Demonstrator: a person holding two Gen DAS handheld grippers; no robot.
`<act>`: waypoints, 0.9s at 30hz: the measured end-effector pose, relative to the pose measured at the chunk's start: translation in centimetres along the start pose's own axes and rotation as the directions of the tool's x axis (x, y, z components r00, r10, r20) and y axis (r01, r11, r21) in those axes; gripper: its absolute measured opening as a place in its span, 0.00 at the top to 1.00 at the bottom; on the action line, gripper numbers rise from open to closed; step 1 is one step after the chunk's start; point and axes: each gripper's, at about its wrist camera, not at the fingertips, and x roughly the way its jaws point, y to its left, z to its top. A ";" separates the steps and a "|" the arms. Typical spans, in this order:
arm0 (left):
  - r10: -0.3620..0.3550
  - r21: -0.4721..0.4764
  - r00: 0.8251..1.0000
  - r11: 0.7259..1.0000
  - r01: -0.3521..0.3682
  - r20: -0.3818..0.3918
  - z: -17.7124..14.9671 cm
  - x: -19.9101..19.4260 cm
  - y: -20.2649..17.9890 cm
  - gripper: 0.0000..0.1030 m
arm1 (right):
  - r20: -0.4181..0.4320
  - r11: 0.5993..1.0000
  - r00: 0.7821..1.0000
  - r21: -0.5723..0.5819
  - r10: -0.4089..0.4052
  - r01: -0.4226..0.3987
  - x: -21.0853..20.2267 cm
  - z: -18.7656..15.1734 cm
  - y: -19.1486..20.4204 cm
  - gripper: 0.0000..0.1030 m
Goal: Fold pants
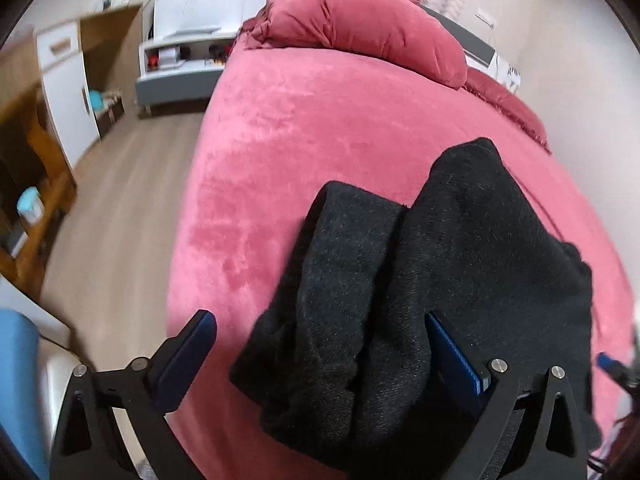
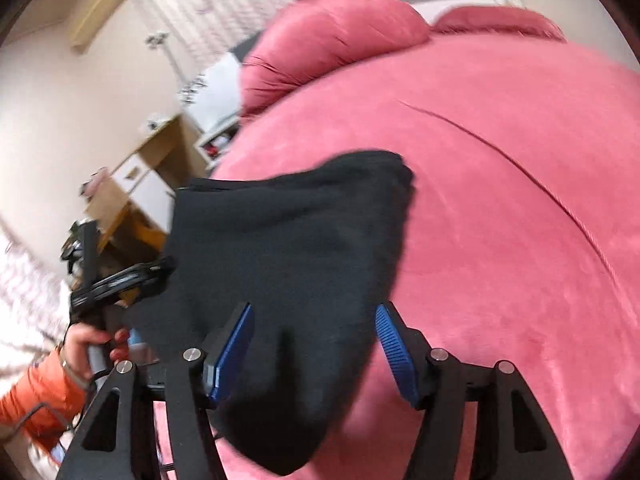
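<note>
The black pants are lying in a folded bundle on the pink bed, seemingly nearly finished, while the left gripper and right gripper are hanging open, gripping nothing.

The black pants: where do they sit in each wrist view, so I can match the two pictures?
Left wrist view: the black pants fill the lower centre and right, lying on the pink bed cover, between and past the gripper's fingers.
Right wrist view: the black pants sit at centre and lower centre, left of the bare cover.
Shared landmark: the pink pillow at the head of the bed.
</note>
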 end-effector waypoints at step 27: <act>0.015 0.196 0.998 0.980 -0.028 0.067 -1.2 -1.2 -4.8 0.48 | -0.147 0.998 0.988 0.045 0.055 -0.049 5.2 3.1 -0.9 0.67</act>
